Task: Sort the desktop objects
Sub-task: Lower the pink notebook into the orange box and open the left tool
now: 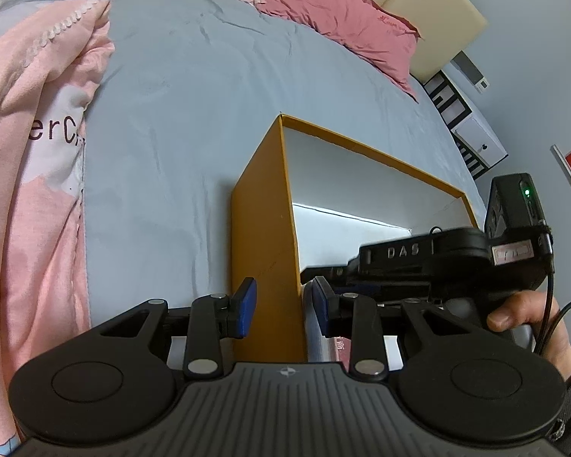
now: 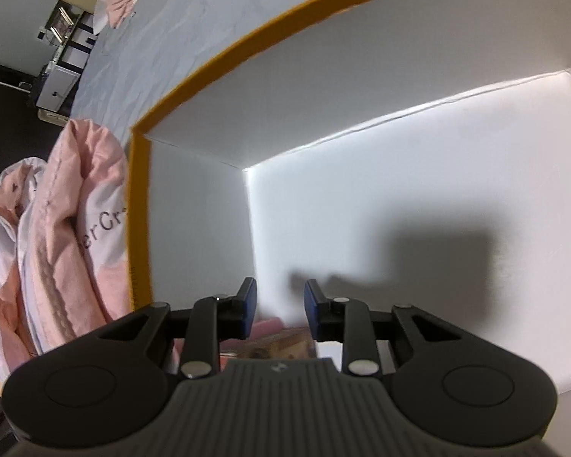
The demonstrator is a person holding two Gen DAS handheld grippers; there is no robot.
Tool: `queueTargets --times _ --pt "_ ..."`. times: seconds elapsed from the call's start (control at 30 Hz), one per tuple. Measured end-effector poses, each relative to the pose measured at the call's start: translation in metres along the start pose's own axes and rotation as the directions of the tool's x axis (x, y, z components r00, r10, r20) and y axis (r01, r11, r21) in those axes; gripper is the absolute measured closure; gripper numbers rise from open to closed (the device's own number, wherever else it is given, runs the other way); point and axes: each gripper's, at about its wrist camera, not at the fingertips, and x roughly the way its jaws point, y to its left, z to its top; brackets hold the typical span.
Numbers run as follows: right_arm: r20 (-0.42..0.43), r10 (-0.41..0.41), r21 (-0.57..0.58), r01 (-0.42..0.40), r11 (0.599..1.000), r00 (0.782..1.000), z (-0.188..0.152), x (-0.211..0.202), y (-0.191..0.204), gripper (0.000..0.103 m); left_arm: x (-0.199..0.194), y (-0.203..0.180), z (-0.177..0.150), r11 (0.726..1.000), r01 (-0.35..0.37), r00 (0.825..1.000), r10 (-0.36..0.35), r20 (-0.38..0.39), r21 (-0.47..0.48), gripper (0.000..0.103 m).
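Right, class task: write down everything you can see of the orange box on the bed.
The box looks like stiff cardboard, orange outside with a plain white lining. It has no lid and sits upright on the grey bed sheet. The left gripper straddles its near wall, one finger outside and one inside, jaws apart. The right gripper reaches into the box, open. Something pinkish and brown lies under it, too hidden to name. The rest of the white floor in view is bare.
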Motion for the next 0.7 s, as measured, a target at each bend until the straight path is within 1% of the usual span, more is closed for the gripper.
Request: queueTargets --times 0.03,0.13,0.3,0.43,0.53,0.63,0.7 --pt "-0.009 0.002 -0.006 -0.002 1.000 1.000 -0.002 0.001 0.000 0.076 0.000 0.000 0.000 1.000 -0.001 1.000 0.001 0.000 0.001 0.067" --pt "-0.028 0.010 -0.027 -0.010 1.000 1.000 -0.010 0.003 0.001 0.077 -0.001 0.000 0.000 1.000 -0.003 1.000 0.003 0.001 -0.001 0.067" --pt "-0.054 -0.013 -0.028 0.011 1.000 0.998 -0.021 0.006 0.001 0.077 0.001 -0.001 0.000 1.000 -0.006 1.000 0.006 -0.001 -0.003 0.067" --pt "-0.034 -0.014 -0.025 0.013 1.000 0.999 -0.023 0.004 -0.002 0.077 0.000 -0.001 -0.001 1.000 -0.008 1.000 0.008 0.003 0.002 0.067" --pt "-0.008 -0.018 -0.044 0.018 0.999 1.000 -0.025 0.002 0.000 0.077 -0.004 -0.001 -0.002 1.000 -0.012 1.000 0.011 0.025 0.005 0.067" --pt "0.052 -0.051 -0.105 0.056 0.993 0.997 -0.030 -0.008 0.008 0.077 -0.012 -0.004 -0.002 1.000 -0.010 0.998 0.009 0.060 0.013 0.067" --pt "0.095 -0.054 -0.149 0.068 0.987 0.994 -0.034 -0.016 0.014 0.077 -0.017 -0.007 -0.004 1.000 -0.004 0.997 0.002 0.082 0.023 0.067"
